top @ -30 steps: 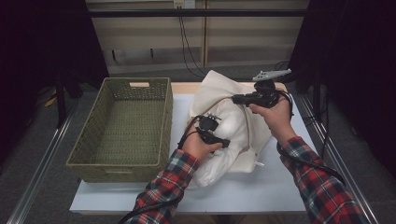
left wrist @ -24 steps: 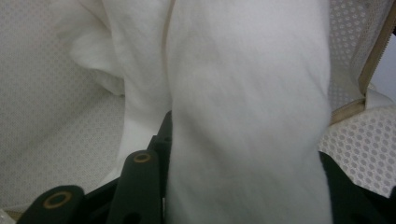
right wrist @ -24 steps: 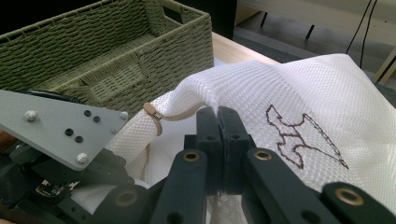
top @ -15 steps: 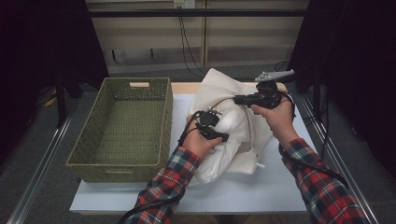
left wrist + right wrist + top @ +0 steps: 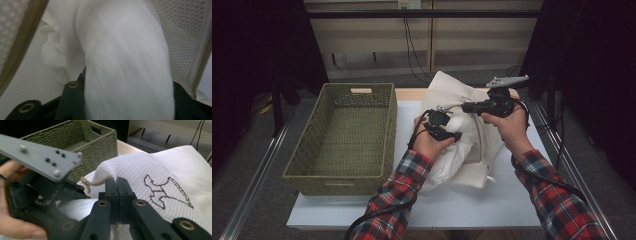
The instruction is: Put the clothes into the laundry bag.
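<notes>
A white mesh laundry bag [image 5: 447, 92] with a brown stitched figure [image 5: 165, 192] lies on the table. My right gripper [image 5: 464, 106] [image 5: 117, 180] is shut on the bag's edge near its beige zip and holds it lifted. My left gripper [image 5: 452, 135] [image 5: 127, 85] points into the bag's mouth, just below the right one. A thick roll of white cloth [image 5: 125, 62] fills the gap between its jaws and touches both. Those jaws have just been opening with the cloth still between them. The mesh wall surrounds the cloth on both sides.
An empty green woven basket [image 5: 387, 130] [image 5: 100, 145] stands left of the bag. The white tabletop [image 5: 492, 200] runs bare toward the near edge. Metal rails flank the table, and cables hang at the back wall.
My left hand has edged slightly up and toward the bag's mouth with the cloth. The right hand has kept still, holding the bag's edge.
</notes>
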Demonstrator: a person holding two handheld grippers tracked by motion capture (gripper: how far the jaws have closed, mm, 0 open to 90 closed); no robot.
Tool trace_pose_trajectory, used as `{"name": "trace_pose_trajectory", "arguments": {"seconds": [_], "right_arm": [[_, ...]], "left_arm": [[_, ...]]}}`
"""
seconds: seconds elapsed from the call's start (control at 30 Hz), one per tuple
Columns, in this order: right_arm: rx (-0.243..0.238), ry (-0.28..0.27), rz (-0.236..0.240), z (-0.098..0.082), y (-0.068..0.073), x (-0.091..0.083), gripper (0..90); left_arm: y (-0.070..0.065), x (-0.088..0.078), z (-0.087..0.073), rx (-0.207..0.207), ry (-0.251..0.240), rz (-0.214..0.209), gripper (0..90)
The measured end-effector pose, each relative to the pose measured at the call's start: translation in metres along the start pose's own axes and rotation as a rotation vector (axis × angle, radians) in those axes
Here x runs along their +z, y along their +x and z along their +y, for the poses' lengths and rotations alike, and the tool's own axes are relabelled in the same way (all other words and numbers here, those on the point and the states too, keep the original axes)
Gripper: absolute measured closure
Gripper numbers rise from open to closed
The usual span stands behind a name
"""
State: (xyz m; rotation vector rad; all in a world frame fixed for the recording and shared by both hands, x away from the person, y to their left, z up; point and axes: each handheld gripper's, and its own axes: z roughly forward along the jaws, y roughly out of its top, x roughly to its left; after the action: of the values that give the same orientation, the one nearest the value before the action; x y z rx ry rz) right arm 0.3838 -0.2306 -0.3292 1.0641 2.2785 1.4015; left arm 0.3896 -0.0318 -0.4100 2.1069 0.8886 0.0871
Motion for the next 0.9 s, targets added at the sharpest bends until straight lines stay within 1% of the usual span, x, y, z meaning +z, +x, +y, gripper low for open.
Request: {"name": "trace_pose_trajectory", "arguments": {"seconds": [0.07,0.13,0.2,0.23,0.27,0.3,0.33,0.4,0.47,0.5,0.53,0.6,0.67,0.7,0.77,0.83,0.87,0.9], "right_arm": [[-0.002,0.003,0.002,0.000,-0.001,0.000,88.9],[0.000,0.007,-0.005,-0.001,-0.002,0.000,88.9],[-0.002,0.007,-0.001,-0.002,-0.003,0.002,88.9],[-0.003,0.011,-0.001,-0.002,-0.003,0.002,88.9],[0.002,0.011,-0.005,-0.002,-0.002,0.003,88.9],[-0.001,0.015,-0.004,-0.002,-0.002,0.004,88.9],[-0.008,0.015,-0.005,-0.001,-0.003,0.005,88.9],[-0.005,0.015,-0.001,-0.001,-0.004,0.006,88.9],[-0.002,0.017,-0.002,-0.001,-0.005,0.008,88.9],[-0.001,0.020,-0.002,-0.001,-0.005,0.009,88.9],[-0.004,0.021,0.000,0.000,-0.005,0.010,88.9],[-0.015,0.028,0.003,0.001,-0.005,0.012,88.9],[-0.018,0.032,0.005,0.002,-0.005,0.014,88.9],[-0.016,0.034,0.005,0.002,-0.005,0.015,88.9],[-0.025,0.038,0.006,0.002,-0.005,0.017,88.9],[-0.025,0.040,0.010,0.003,-0.005,0.018,88.8],[-0.025,0.043,0.011,0.002,-0.005,0.019,88.9],[-0.023,0.041,0.013,0.002,-0.004,0.019,88.9]], "left_arm": [[0.001,0.004,-0.004,0.005,0.002,-0.010,45.9],[0.002,0.006,-0.006,0.003,-0.004,-0.008,35.0],[0.002,0.003,-0.008,0.023,0.001,0.001,25.4],[0.001,0.001,-0.008,0.023,-0.004,0.003,21.6],[0.001,-0.001,-0.009,0.022,-0.012,0.010,19.9],[0.000,-0.002,-0.010,0.018,-0.014,0.020,15.6],[-0.001,-0.006,-0.010,0.025,-0.006,0.032,11.0],[-0.001,-0.012,-0.011,0.026,-0.015,0.023,10.4],[-0.002,-0.019,-0.013,0.035,-0.005,0.042,8.1],[-0.002,-0.021,-0.014,0.031,-0.014,0.042,7.1],[-0.002,-0.024,-0.015,0.040,-0.010,0.045,7.0],[-0.001,-0.028,-0.018,0.044,-0.005,0.050,5.9],[-0.001,-0.029,-0.022,0.034,-0.015,0.047,5.9],[0.000,-0.029,-0.024,0.034,-0.005,0.047,5.5],[0.000,-0.027,-0.029,0.022,0.010,0.039,5.1],[0.001,-0.024,-0.033,0.004,0.010,0.050,4.8],[0.002,-0.022,-0.036,-0.006,0.016,0.049,4.8],[0.002,-0.021,-0.038,-0.005,0.027,0.046,4.8]]}}
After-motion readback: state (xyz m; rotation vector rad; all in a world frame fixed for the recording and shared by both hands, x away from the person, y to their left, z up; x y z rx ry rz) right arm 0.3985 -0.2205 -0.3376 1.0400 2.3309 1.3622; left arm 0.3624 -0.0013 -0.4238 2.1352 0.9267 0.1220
